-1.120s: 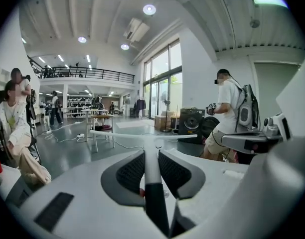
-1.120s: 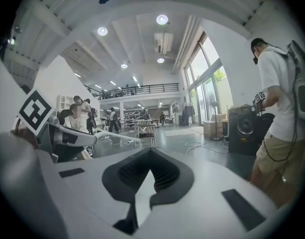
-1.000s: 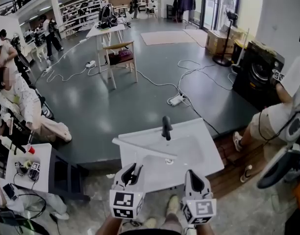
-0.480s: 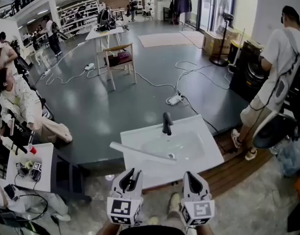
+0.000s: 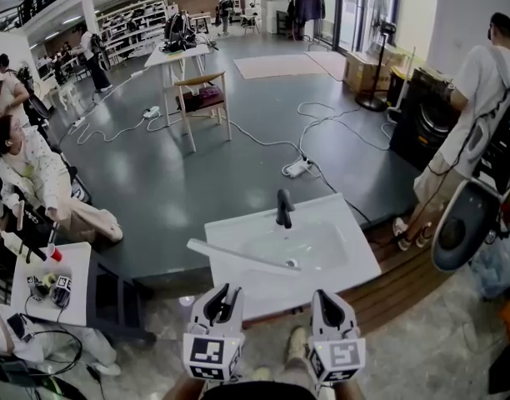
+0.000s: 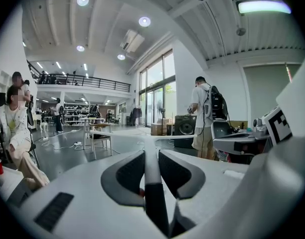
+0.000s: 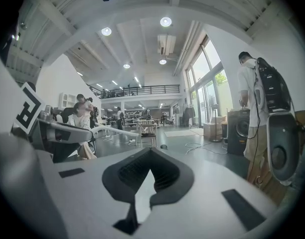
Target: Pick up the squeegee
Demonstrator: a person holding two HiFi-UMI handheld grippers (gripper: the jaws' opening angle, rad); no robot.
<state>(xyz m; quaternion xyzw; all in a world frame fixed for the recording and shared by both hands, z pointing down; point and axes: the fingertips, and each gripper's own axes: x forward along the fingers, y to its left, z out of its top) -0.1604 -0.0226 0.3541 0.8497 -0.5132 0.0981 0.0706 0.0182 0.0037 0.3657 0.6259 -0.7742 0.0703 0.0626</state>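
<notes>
The squeegee (image 5: 238, 256) is white, with a long blade lying across the near left edge of the white sink (image 5: 347, 223). Its handle runs back into my left gripper (image 5: 224, 296). In the left gripper view the handle (image 6: 151, 148) stands straight between the dark pads, which press on it from both sides, and the blade (image 6: 172, 135) crosses just beyond the tips. My right gripper (image 5: 327, 300) hovers beside the left one, in front of the sink. Its jaws (image 7: 150, 151) meet at the tips with nothing between them.
A black faucet (image 5: 283, 209) stands at the sink's far edge. Wooden planks (image 5: 405, 277) lie to the right, where a person with a backpack (image 5: 480, 73) stands. A seated person (image 5: 30, 173) and a small white table (image 5: 59, 265) are at the left. Cables cross the floor.
Both grippers have drawn slightly back towards me, the squeegee still in the left one. The person at the right has straightened up and stepped right.
</notes>
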